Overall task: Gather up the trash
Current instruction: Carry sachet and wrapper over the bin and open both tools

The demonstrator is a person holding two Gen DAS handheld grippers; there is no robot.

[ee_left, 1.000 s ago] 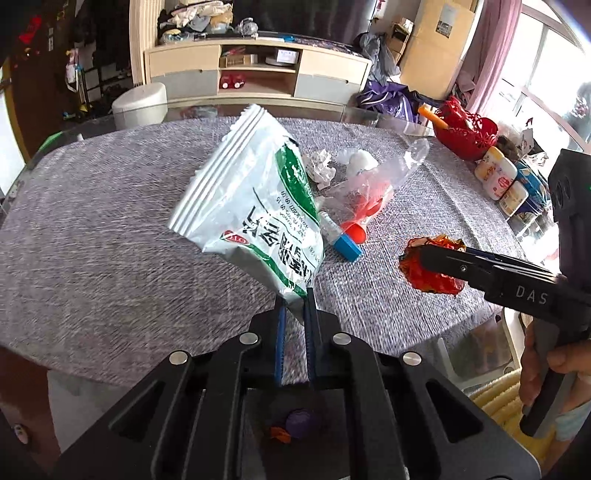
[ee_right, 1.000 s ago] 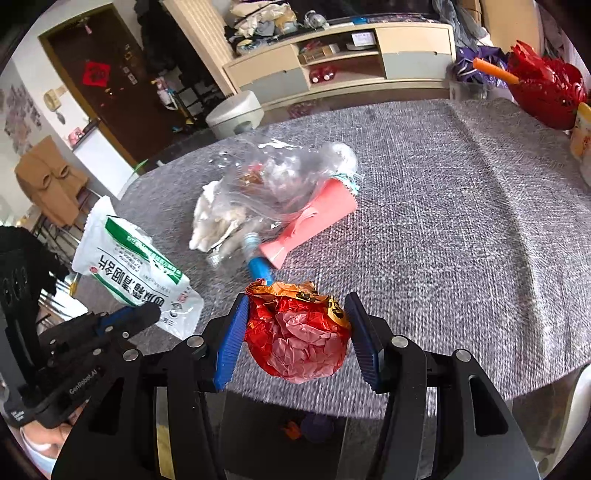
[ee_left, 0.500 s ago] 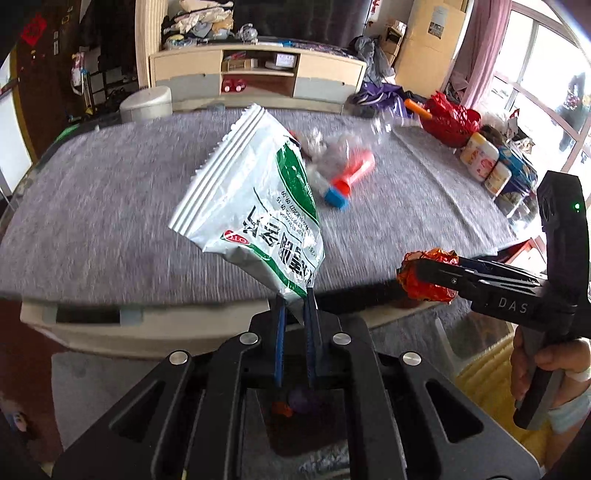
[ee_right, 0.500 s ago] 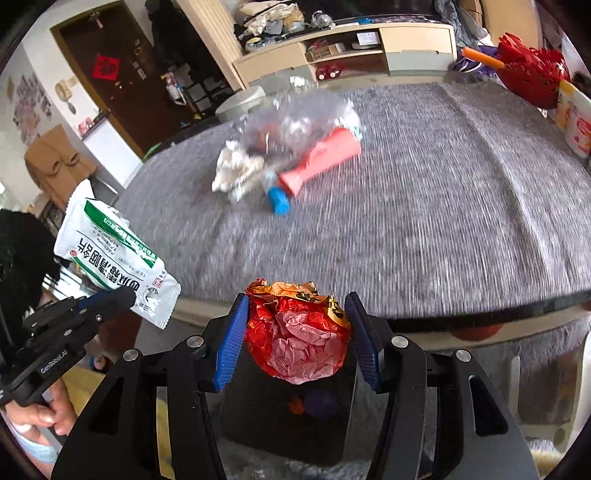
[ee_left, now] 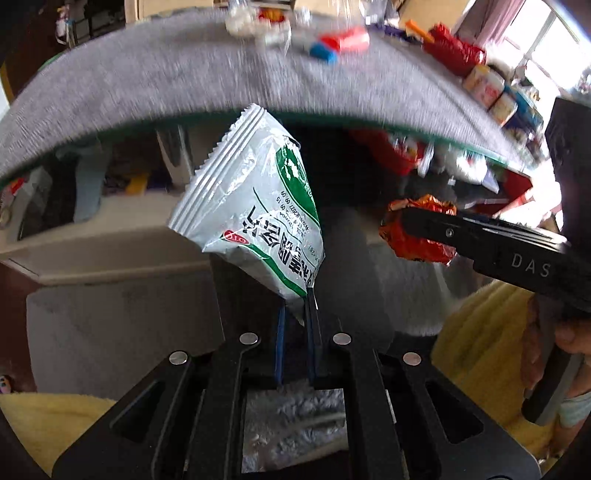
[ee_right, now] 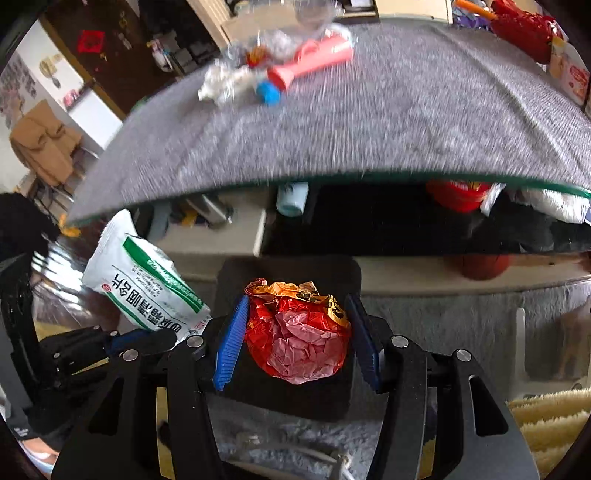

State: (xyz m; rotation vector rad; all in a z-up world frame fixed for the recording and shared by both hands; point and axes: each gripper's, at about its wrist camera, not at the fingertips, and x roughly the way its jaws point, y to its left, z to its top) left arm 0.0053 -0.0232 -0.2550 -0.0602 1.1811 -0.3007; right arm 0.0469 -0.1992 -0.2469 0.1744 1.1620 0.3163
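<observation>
Trash sits in both of your grippers. Your left gripper [ee_left: 295, 306] is pinched nearly closed on the bottom corner of a white and green sachet [ee_left: 255, 214], which stands up from the blue pads toward 11 o'clock in the left wrist view. Its black print is large East Asian characters, upside down from here, with a small red oval mark and a date line that seems to read 2027 09 15; the fine print is too small to make out. Your right gripper [ee_right: 295, 332] is partly closed around a crumpled red and orange foil ball [ee_right: 297, 332], blue ribbed pads touching it on either side. Dark markings on the orange foil are unreadable. In the left wrist view that gripper comes in from 3 o'clock, its black body lettered "DAS" before the frame edge cuts the rest, your hand [ee_left: 554, 339] on its handle.

Both grippers hang in front of and below the edge of the grey-clothed table [ee_right: 369, 122]. Beyond, at 12 o'clock in the right wrist view, more trash lies on the cloth, blurred: a pink tube [ee_right: 314, 61], a blue cap [ee_right: 268, 92], clear plastic wrap [ee_right: 288, 33] and white crumpled tissue [ee_right: 218, 83]. A dark bin [ee_right: 288, 369] shows behind the foil ball, mostly hidden. The shelf under the table is dark and its contents are hard to tell.
</observation>
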